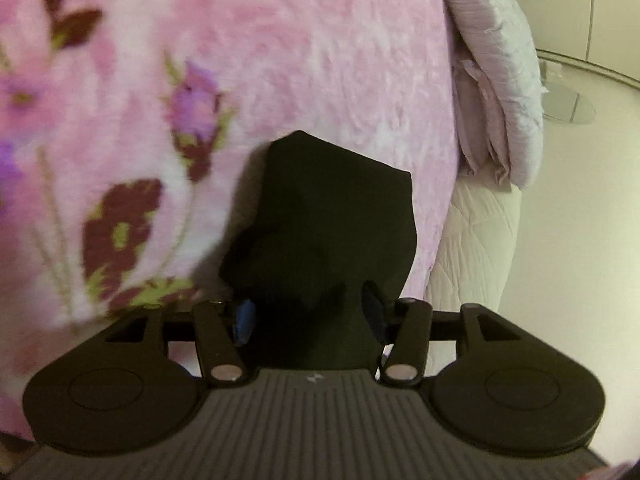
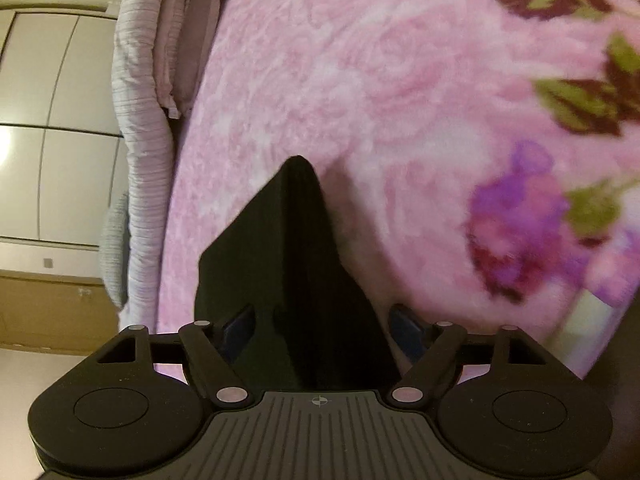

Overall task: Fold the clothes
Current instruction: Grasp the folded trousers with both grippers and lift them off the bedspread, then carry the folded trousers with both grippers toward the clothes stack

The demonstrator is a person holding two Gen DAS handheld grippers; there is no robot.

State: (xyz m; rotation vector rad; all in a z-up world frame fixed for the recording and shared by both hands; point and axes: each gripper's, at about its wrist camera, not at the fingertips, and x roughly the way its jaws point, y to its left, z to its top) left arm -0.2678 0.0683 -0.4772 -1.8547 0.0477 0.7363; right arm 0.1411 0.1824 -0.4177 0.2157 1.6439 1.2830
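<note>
A black garment hangs from my left gripper, which is shut on a bunched part of it above the pink floral blanket. The blue pads press the cloth from both sides. In the right wrist view my right gripper is shut on another part of the same black garment, which rises to a point over the blanket. The rest of the garment is hidden behind the grippers.
The blanket covers a bed. A lilac ruffled pillow lies at the bed's edge, also in the right wrist view. A quilted mattress side and pale floor lie to the right. Wardrobe doors stand beyond.
</note>
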